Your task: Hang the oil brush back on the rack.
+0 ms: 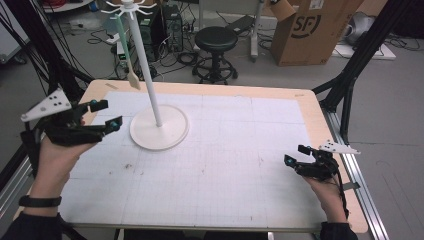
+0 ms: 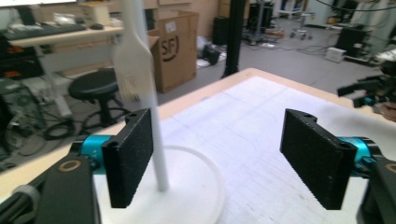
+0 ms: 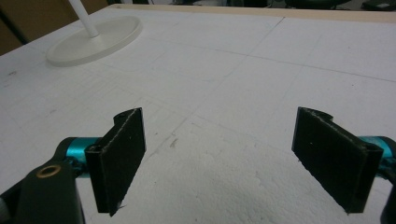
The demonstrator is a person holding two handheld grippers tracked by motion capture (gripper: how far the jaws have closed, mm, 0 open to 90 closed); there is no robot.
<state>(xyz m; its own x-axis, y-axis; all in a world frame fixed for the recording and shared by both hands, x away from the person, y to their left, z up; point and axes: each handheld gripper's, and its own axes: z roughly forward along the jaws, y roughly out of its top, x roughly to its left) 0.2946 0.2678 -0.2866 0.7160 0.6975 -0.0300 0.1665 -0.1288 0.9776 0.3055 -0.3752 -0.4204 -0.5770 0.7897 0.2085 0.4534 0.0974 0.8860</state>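
Currently left gripper point(image 1: 102, 116) sits at the table's point(image 1: 300, 107) left edge, jaws wide apart, nothing between the pads. No earlier look to compare against. It points toward the stand point(image 1: 159, 127), just beside its round base, not touching. In the left gripper view the stand's pole point(image 2: 158, 154) rises right behind my left pad, and the spatula point(image 2: 132, 70) hangs above it, blurred.

Stand: white, upright, on the left half of the white mat point(image 1: 225, 150). Spatula point(image 1: 128, 60) hangs from a hook at the top, green handle up, pale blade down, clear of the table, left of the pole.

Mat centre is bare grid, a few dark specks near the front left.

Right gripper point(image 1: 295, 156) is near the table's right edge, low over the mat, jaws also wide apart and gripping nothing. In the right gripper view, plain mat lies between the pads, stand base point(image 3: 93, 39) well apart at top left.

Behind the table: a black stool point(image 1: 216, 42), a cardboard box point(image 1: 315, 30), cables on the floor.
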